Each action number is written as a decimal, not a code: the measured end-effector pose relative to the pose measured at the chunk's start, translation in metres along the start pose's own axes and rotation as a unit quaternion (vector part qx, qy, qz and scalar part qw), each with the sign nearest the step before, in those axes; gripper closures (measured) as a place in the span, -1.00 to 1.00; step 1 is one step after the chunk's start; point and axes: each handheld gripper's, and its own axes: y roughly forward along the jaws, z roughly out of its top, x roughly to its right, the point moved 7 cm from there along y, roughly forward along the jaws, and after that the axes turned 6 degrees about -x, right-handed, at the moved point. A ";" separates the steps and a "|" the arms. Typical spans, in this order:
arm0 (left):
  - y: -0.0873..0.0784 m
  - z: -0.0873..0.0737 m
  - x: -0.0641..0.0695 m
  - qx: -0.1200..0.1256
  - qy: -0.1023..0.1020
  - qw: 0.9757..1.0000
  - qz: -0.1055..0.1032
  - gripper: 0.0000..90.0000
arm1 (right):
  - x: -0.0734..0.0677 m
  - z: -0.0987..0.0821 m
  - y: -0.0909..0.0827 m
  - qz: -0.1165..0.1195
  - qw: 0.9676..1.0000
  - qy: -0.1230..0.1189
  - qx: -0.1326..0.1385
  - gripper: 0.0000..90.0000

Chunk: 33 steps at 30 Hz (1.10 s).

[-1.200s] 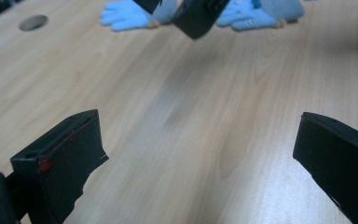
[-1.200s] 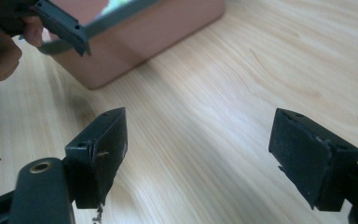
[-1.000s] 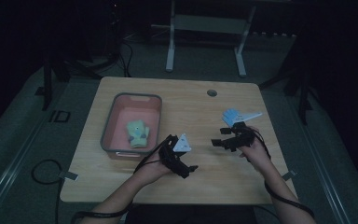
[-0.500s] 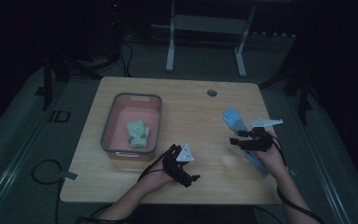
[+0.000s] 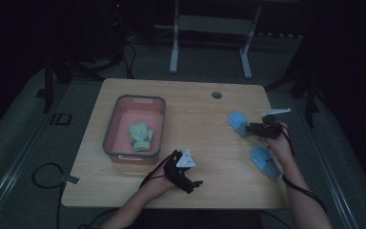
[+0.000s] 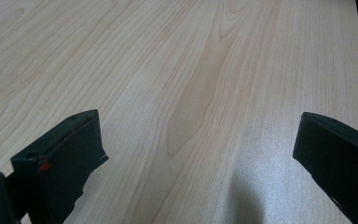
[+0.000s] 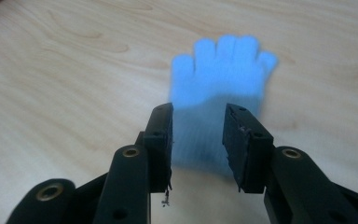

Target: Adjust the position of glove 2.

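Blue glove (image 7: 221, 88): soft knit, stubby fingers spread, flat on pale wood-grain table (image 5: 195, 119), far right side. Right gripper (image 7: 198, 140) over its cuff, black jaws just been closing, cuff between them; pads seemingly not yet pressing, view blurred. Second blue glove (image 5: 265, 162) nearer, right edge. Left gripper (image 6: 196, 154) near centre, jaws spread wide over bare wood. Pink rounded bin (image 5: 116, 114) left, holding green glove (image 5: 140, 137).
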 end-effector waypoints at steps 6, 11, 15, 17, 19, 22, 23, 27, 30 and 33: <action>-0.002 -0.002 0.001 0.005 0.001 1.000 -0.004 -0.97 | 0.006 0.017 0.026 -0.014 0.999 -0.035 -0.016 0.36; -0.001 -0.003 0.001 0.012 0.004 1.000 -0.006 -0.97 | 0.014 0.024 0.042 -0.030 0.997 -0.065 -0.033 0.34; -0.002 -0.003 0.001 0.015 0.005 1.000 -0.008 -0.96 | 0.019 0.024 0.050 -0.029 0.995 -0.090 -0.043 0.34; -0.001 -0.003 0.002 0.016 0.006 1.000 -0.010 -0.97 | 0.019 0.021 0.054 -0.023 0.993 -0.100 -0.051 0.34; -0.001 -0.004 0.002 0.015 0.012 1.000 -0.012 -0.97 | 0.019 0.020 0.055 -0.023 0.993 -0.103 -0.050 0.37; -0.001 -0.005 0.003 0.014 0.015 1.000 -0.010 -0.96 | 0.017 0.018 0.056 -0.015 0.995 -0.090 -0.049 0.55; -0.001 -0.005 0.003 0.015 0.014 1.000 -0.012 -0.97 | 0.018 0.018 0.056 -0.015 0.995 -0.082 -0.050 0.60; 0.000 -0.006 0.003 0.016 0.013 1.000 -0.011 -0.96 | 0.017 0.020 0.057 -0.036 0.996 -0.043 -0.063 0.77; 0.000 -0.006 0.002 0.017 0.013 1.000 -0.009 -0.96 | 0.014 0.023 0.059 -0.055 0.995 -0.037 -0.074 0.82; 0.000 -0.007 0.001 0.015 0.014 1.000 -0.007 -0.96 | 0.009 0.025 0.056 -0.068 0.994 -0.034 -0.080 0.88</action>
